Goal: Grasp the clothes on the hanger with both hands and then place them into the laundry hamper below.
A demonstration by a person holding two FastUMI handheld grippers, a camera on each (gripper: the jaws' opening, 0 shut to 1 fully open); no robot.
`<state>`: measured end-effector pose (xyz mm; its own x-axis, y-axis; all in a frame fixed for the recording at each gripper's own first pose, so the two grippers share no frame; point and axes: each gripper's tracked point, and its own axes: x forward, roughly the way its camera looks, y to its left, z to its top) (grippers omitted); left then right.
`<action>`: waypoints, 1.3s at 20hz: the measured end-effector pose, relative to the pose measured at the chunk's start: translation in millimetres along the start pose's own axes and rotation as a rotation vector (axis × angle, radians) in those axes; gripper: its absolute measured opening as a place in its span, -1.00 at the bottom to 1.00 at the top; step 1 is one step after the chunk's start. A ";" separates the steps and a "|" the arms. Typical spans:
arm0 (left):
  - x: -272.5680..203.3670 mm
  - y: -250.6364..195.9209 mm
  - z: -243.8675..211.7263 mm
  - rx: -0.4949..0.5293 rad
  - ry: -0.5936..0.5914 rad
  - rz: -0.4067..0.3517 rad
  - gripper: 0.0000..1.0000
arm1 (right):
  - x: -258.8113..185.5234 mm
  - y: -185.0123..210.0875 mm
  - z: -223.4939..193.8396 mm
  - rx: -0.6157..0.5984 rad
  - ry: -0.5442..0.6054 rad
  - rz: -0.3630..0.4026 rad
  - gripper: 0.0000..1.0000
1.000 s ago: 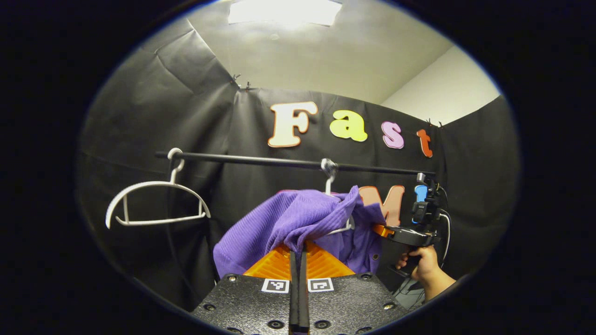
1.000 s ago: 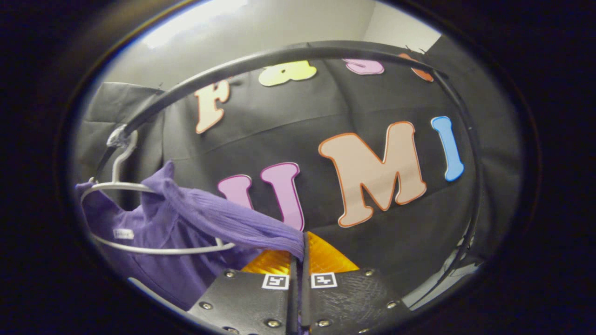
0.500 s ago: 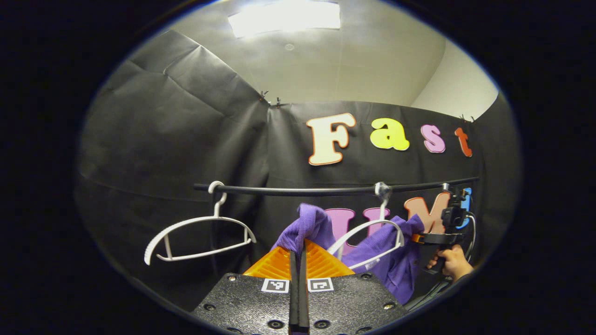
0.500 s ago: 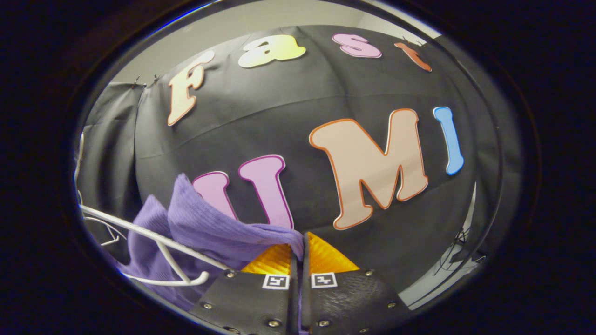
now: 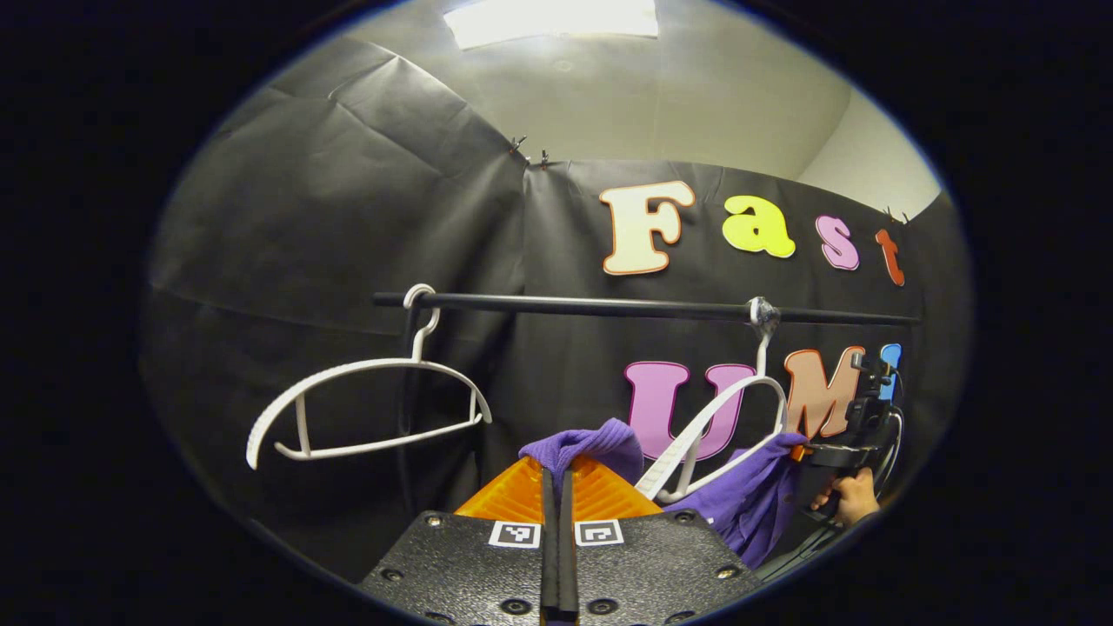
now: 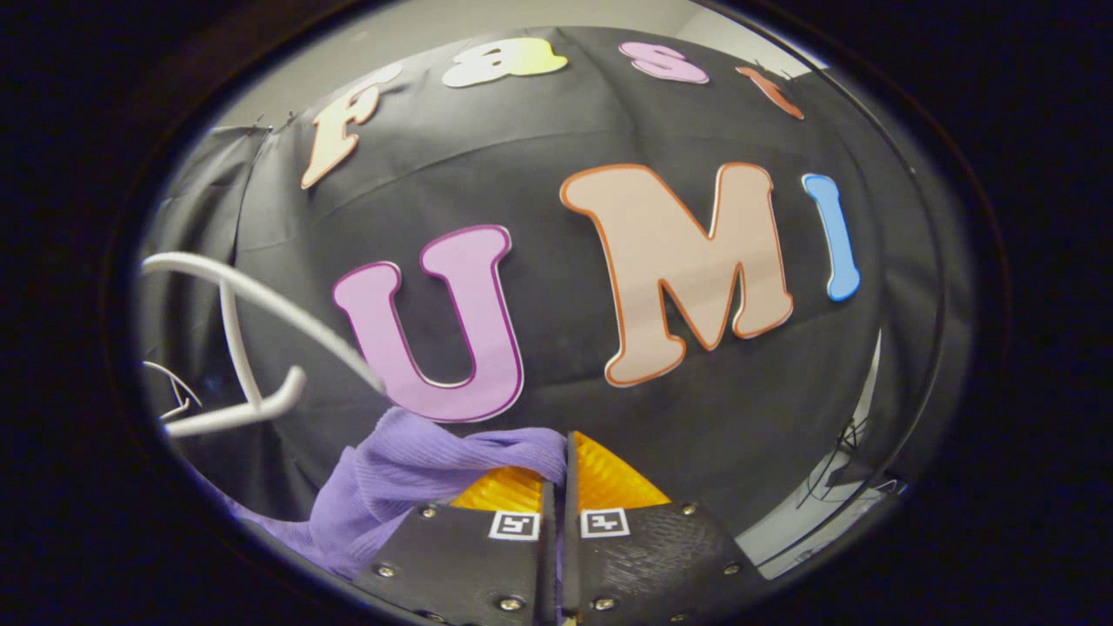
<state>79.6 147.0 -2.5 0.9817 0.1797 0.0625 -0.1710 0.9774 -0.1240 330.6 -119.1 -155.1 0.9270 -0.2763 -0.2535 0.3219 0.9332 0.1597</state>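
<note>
Since the pictures from a moment ago, the purple cloth (image 5: pixel 584 443) has come down off the white hanger (image 5: pixel 713 430), and that hanger is now bare and tilted. In the left gripper view, the cloth sits low in the middle of the frame. It stretches sideways from the left gripper (image 5: pixel 556 487) across to the lower right, where more of it (image 5: pixel 748 504) hangs down by the right gripper (image 5: pixel 804 450). A hand (image 5: pixel 848 500) holds that gripper at the right edge. The left gripper is pressed together and pinches one end of the cloth.

In the right gripper view, the right gripper (image 6: pixel 556 487) is pressed together too and pinches the other end of the cloth (image 6: pixel 417 478), which runs off to the lower left of the frame.

Another white hanger (image 5: pixel 365 409) hangs bare at the left of the left gripper view. Both hangers hook on a black rail (image 5: pixel 609 306) that runs across the middle.

I cannot see any tag or writing on the cloth.
</note>
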 end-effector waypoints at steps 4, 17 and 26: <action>6.1 12.4 -25.5 -0.015 0.043 0.018 -0.99 | 4.1 -8.6 -31.5 0.018 0.036 -0.001 -0.94; -2.2 21.0 -129.4 -0.020 0.210 -0.018 -0.99 | -35.6 -17.9 -106.3 -0.036 0.077 -0.010 -0.94; -12.4 -0.9 -128.1 -0.034 0.174 -0.078 -1.00 | -119.0 12.4 -109.9 -0.036 0.043 0.068 -0.94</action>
<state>78.3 129.8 -130.1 0.9920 0.0791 -0.0984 -0.0941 0.9828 -0.1591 203.2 -49.4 -227.8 0.9369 -0.2030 -0.2847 0.2509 0.9574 0.1432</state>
